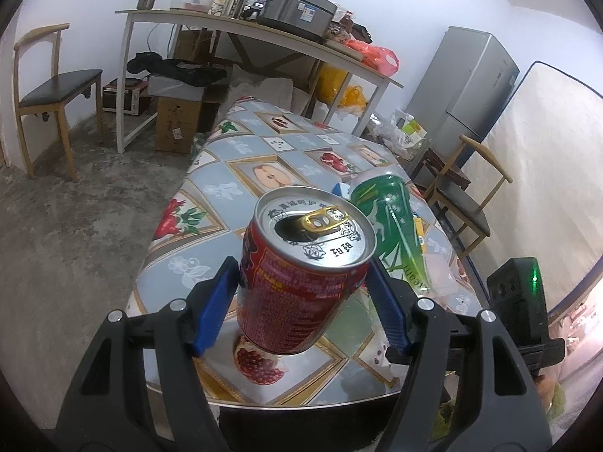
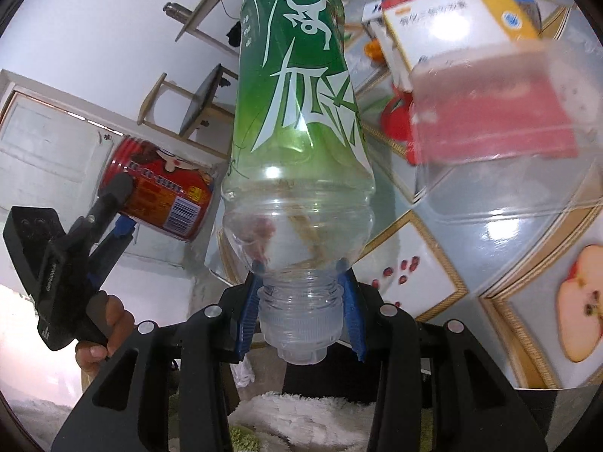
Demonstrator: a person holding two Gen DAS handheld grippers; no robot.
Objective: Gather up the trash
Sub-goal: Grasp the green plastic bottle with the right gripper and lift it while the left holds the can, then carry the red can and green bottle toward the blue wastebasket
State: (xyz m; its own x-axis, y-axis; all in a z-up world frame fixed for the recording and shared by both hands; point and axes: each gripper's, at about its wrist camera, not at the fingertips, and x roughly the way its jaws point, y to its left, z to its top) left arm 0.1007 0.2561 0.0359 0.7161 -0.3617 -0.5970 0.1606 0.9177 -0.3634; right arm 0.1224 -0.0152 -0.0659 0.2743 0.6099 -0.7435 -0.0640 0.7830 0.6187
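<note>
I'm looking down a long tabletop covered in a glossy cloth printed with framed fruit, standing on a rough concrete floor in a white-walled room. At the upper middle of the left view a cluttered white desk carries a rice cooker; a grey fridge stands at the upper right, and I count two wooden chairs, one at far left, one at right. My left gripper pinches one opened red can by its sides, lifted clear of the cloth at centre frame. My right gripper has its jaws pinching the neck of one green-labelled plastic bottle, base pointing away, filling the middle of the right view. At that view's upper right lie one white-and-yellow carton and one clear plastic box, blurred.
</note>
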